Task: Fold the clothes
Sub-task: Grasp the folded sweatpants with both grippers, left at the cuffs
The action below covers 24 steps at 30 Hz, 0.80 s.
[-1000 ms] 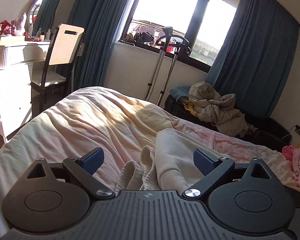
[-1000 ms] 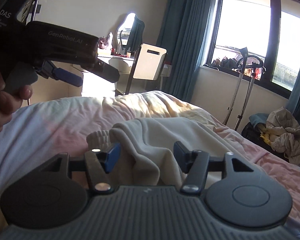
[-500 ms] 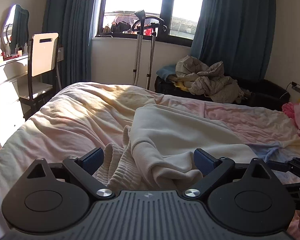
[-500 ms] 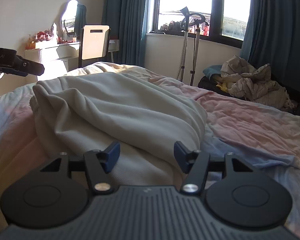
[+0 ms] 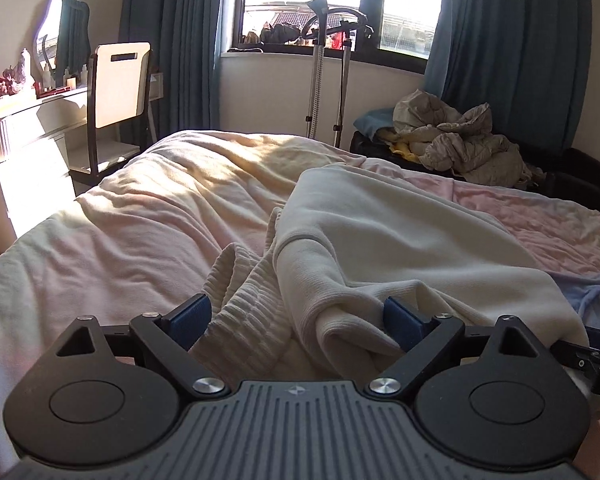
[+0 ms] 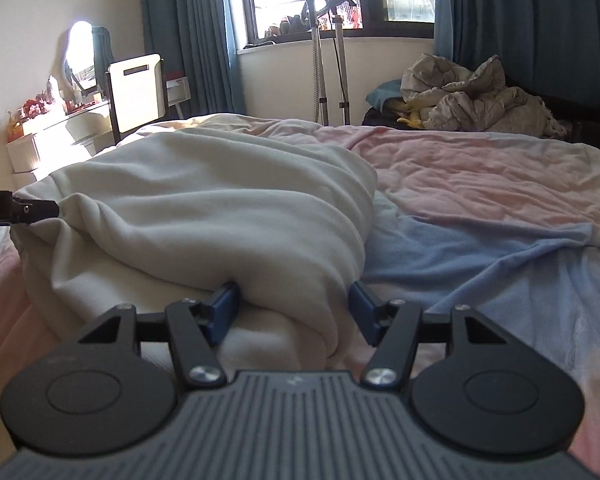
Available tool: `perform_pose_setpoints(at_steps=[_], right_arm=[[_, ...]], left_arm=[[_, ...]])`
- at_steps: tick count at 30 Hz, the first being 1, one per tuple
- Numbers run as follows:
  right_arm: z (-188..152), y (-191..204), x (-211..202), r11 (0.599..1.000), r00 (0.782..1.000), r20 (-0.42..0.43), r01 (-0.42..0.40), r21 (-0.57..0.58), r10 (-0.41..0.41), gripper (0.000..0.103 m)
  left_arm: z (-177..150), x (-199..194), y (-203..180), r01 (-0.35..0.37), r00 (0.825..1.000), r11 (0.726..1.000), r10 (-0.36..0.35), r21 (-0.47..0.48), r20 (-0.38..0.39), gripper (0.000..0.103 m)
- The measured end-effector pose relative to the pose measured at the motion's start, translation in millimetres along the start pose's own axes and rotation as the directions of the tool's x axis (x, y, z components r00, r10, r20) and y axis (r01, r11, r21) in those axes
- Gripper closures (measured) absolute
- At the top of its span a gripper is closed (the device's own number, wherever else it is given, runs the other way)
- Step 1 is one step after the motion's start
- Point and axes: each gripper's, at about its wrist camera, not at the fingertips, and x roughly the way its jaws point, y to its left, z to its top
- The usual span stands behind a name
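L gripper (image 5: 298, 318): jaws spread wide – cream sweater (image 5: 380, 240) folds between pads, no pinch.
R gripper (image 6: 294, 306): spread, straddling sweater fold at 12 o'clock.
Bed (image 6: 480, 184): under garment.

The sweater (image 5: 400, 232) is soft, matt cream knit cloth with a ribbed hem (image 5: 248, 304). The bed (image 6: 480, 176) cover is rumpled, matt pink and blue cloth. The fingers (image 6: 226, 308) carry matt blue pads on black plastic with shiny metal rivets (image 6: 204, 374).
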Motion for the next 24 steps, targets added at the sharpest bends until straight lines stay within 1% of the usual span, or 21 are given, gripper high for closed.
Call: perform_pose_setpoints(at_steps=[1, 2, 3, 4, 5, 6, 7, 9, 11, 13, 15, 17, 19, 21, 23, 24], right_arm=[[0, -3, 0, 1.000, 1.000, 0.000, -0.010, 0.025, 0.010, 0.040], [0, -6, 1, 0.999, 1.000, 0.001, -0.021, 0.045, 0.021, 0.040], [1, -8, 0, 0.997, 0.999, 0.008, -0.036, 0.064, 0.035, 0.040], [1, -9, -1, 0.995, 0.999, 0.016, -0.050, 0.082, 0.048, 0.044], [1, -7, -2, 0.996, 0.999, 0.024, -0.049, 0.073, 0.048, 0.047], [1, -4, -3, 0.997, 0.998, 0.032, -0.048, 0.062, 0.047, 0.055], [2, 2, -6, 0.999, 0.998, 0.052, -0.044, 0.030, 0.042, 0.064], [4, 13, -13, 0.999, 0.995, 0.097, -0.031, -0.020, 0.033, 0.071], [8, 19, -21, 0.999, 0.990, 0.138, -0.033, -0.031, 0.037, 0.074], [12, 27, -30, 0.998, 0.983, 0.173, -0.054, -0.032, 0.059, 0.076], [14, 37, -32, 0.996, 0.982, 0.175, -0.065, -0.069, 0.076, 0.075], [11, 46, -21, 0.990, 0.991, 0.109, -0.067, -0.127, 0.081, 0.074], [3, 49, -8, 0.985, 0.997, 0.040, -0.054, -0.165, 0.061, 0.071], [-3, 50, -2, 0.980, 0.999, 0.025, -0.042, -0.196, 0.048, 0.070], [-2, 47, -2, 0.982, 0.998, 0.028, -0.047, -0.184, 0.053, 0.068], [-1, 45, -2, 0.984, 0.998, 0.028, -0.051, -0.172, 0.056, 0.067]], left_arm=[[0, -1, -1, -0.004, 1.000, 1.000, 0.004, 0.006, 0.009, 0.019], [-1, -1, -2, -0.008, 1.000, 1.000, 0.008, 0.013, 0.017, 0.023], [-1, -3, -3, -0.007, 1.000, 1.000, 0.007, 0.018, 0.027, 0.031], [-1, -4, -5, 0.000, 0.999, 1.000, -0.001, 0.021, 0.037, 0.041], [-1, -5, -5, 0.009, 0.999, 1.000, -0.010, 0.021, 0.046, 0.046], [-1, -7, -6, 0.017, 0.998, 1.000, -0.018, 0.012, 0.057, 0.055], [-1, -9, -4, 0.022, 0.997, 1.000, -0.021, -0.013, 0.069, 0.060], [2, -14, 5, 0.037, 0.995, 0.995, -0.028, -0.094, 0.097, 0.066], [9, -21, 20, 0.060, 0.989, 0.979, -0.032, -0.197, 0.141, 0.078], [15, -22, 33, 0.075, 0.988, 0.958, -0.034, -0.277, 0.152, 0.078], [16, -12, 46, 0.061, 0.993, 0.940, -0.024, -0.335, 0.114, 0.078], [10, 1, 53, 0.026, 0.998, 0.929, -0.004, -0.369, 0.060, 0.076], [5, 7, 55, 0.018, 0.999, 0.923, -0.005, -0.386, 0.034, 0.071], [4, 5, 55, 0.021, 0.999, 0.908, -0.009, -0.417, 0.031, 0.068], [3, 0, 56, 0.020, 0.999, 0.900, -0.008, -0.436, 0.031, 0.060], [2, -5, 57, 0.024, 0.999, 0.890, -0.007, -0.455, 0.040, 0.051]])
